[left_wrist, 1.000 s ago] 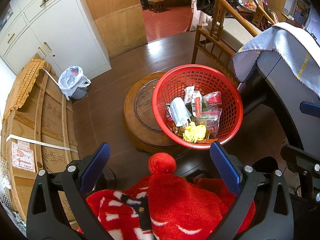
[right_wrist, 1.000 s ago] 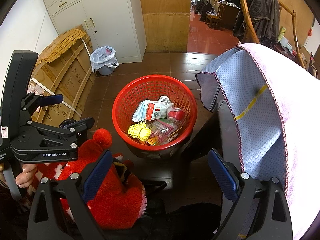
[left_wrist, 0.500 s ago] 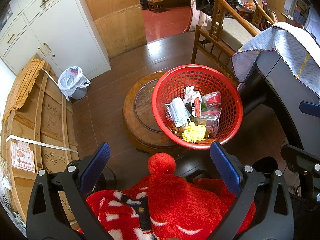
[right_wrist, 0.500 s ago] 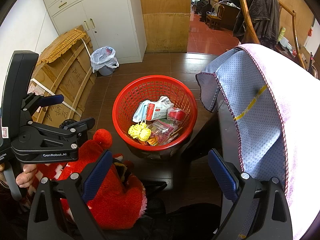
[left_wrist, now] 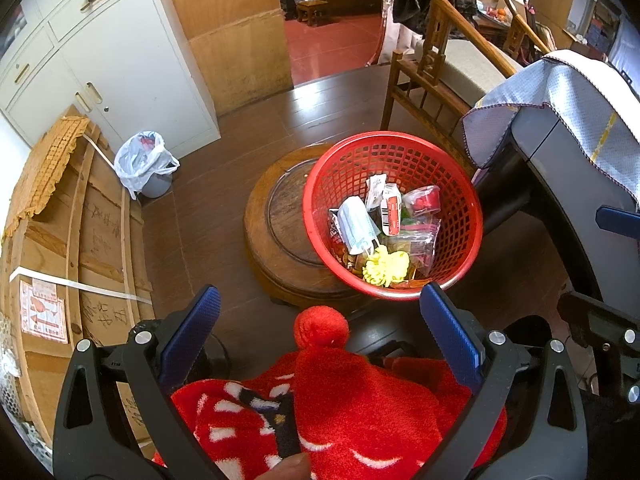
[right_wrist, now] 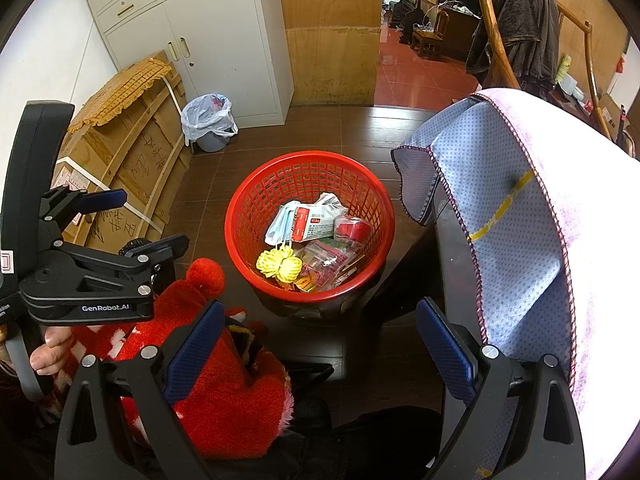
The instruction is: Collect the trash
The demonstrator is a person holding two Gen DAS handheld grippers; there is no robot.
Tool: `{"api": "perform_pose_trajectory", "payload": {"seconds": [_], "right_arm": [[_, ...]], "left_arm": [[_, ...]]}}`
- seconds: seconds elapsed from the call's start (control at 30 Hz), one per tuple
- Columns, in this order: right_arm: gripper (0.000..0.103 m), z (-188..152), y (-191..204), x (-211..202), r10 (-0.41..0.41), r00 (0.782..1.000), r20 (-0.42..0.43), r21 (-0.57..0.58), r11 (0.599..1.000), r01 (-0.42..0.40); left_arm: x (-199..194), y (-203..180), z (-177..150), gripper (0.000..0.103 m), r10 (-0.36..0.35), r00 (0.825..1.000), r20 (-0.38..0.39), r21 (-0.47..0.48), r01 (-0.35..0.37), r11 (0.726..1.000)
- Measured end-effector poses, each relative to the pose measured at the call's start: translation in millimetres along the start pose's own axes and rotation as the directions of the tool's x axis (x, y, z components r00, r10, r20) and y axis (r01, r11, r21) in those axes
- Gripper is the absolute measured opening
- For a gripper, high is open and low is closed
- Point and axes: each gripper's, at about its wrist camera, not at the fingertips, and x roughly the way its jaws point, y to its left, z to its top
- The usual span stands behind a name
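Observation:
A red mesh basket sits on the dark floor and holds several pieces of trash: a blue face mask, a red-and-white packet, a red cup, a yellow cord bundle and clear wrappers. My left gripper hovers open near the basket, nothing between its blue pads. My right gripper is open too, empty, just short of the basket.
A red fluffy sleeve with a pompom lies under both grippers. A round wooden stool touches the basket's left. A cloth-covered appliance stands right, wooden boards and a bagged bin left, a white cabinet behind.

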Motion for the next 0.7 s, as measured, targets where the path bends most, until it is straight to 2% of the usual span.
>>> {"api": "perform_pose_trajectory", "payload": {"seconds": [0.7], "right_arm": [[0.094, 4.3, 0.3, -2.2, -0.007, 1.0, 0.004, -0.005, 1.0, 0.007]], "left_arm": [[-0.5, -0.5, -0.3, 0.096, -0.001, 1.0, 0.0, 0.002, 0.001, 1.0]]}}
